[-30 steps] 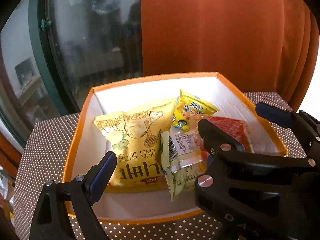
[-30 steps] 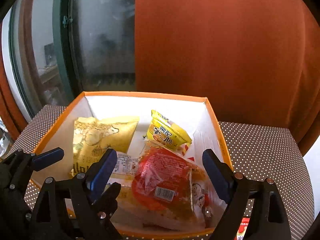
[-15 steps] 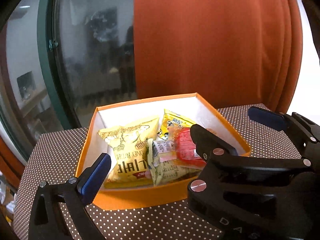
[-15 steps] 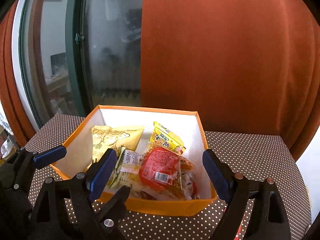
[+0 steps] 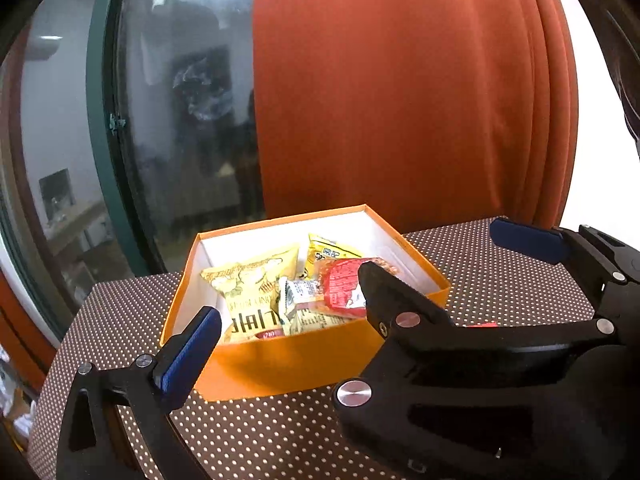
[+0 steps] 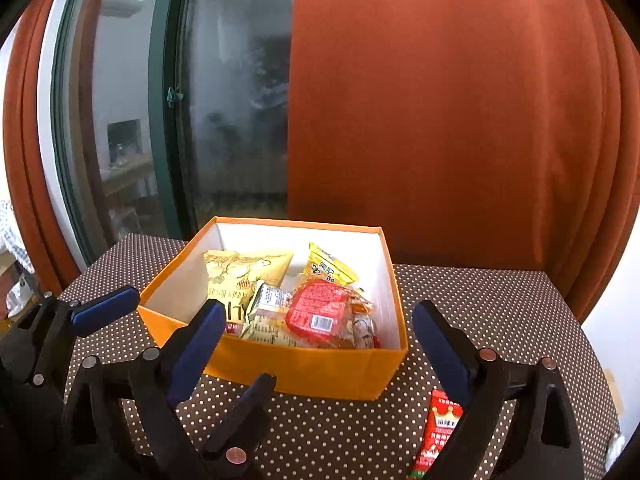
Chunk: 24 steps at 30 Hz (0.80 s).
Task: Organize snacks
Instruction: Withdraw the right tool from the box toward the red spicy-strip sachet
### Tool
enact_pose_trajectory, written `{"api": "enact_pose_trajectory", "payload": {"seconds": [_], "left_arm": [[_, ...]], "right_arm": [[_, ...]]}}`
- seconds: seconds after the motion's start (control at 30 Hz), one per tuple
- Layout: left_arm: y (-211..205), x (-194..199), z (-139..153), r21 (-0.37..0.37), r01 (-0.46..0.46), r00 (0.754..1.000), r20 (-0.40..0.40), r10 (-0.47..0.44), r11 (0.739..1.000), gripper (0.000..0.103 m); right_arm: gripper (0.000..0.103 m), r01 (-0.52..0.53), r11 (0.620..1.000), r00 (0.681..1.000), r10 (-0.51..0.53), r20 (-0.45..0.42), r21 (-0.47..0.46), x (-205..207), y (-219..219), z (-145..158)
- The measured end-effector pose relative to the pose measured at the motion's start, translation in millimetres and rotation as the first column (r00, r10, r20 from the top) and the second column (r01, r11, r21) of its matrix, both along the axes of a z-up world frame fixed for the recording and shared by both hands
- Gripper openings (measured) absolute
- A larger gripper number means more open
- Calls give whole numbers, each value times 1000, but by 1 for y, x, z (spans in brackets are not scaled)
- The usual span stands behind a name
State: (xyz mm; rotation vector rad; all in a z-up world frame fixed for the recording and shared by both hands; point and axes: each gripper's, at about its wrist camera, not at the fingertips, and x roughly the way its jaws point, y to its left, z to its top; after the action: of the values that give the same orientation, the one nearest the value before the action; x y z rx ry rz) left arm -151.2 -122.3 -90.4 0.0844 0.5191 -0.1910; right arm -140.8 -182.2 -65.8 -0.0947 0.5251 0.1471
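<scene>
surface: brown polka-dot table (image 6: 500, 312) | on it: 1 orange box (image 6: 304, 368), 1 red packet (image 6: 438, 432) near front edge

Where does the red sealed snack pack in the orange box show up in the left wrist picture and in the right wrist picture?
Left wrist view: the red snack pack lies just right of centre, partly behind a black gripper finger.
Right wrist view: it lies at centre, on top of the pile.
Shared landmark: the orange box, with the small yellow packet behind the pack.
</scene>
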Motion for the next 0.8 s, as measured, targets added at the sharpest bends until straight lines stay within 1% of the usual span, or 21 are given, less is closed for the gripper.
{"api": "enact_pose_trajectory", "payload": {"seconds": [0.3,0.4,0.53,0.8], "left_arm": [[-5,-25,-5,-31,6,999,43,-4,1000,103],[-8,-29,-8,-42,4,999,43,-2,999,103],[-14,-32,-17,-48,9,1000,28,-8,999,103],[-32,-29,-38,-19,46,999,-14,-46,999,103]], "right_arm": [[97,17,1000,1000,-17,25,0,-26,-7,-4],[97,29,1000,999,-28,40,-13,-34,-10,-5],[97,56,998,997,-54,53,-25,-41,-14,-11],[97,103,995,995,-103,1,-8,-42,-32,-33]]}}
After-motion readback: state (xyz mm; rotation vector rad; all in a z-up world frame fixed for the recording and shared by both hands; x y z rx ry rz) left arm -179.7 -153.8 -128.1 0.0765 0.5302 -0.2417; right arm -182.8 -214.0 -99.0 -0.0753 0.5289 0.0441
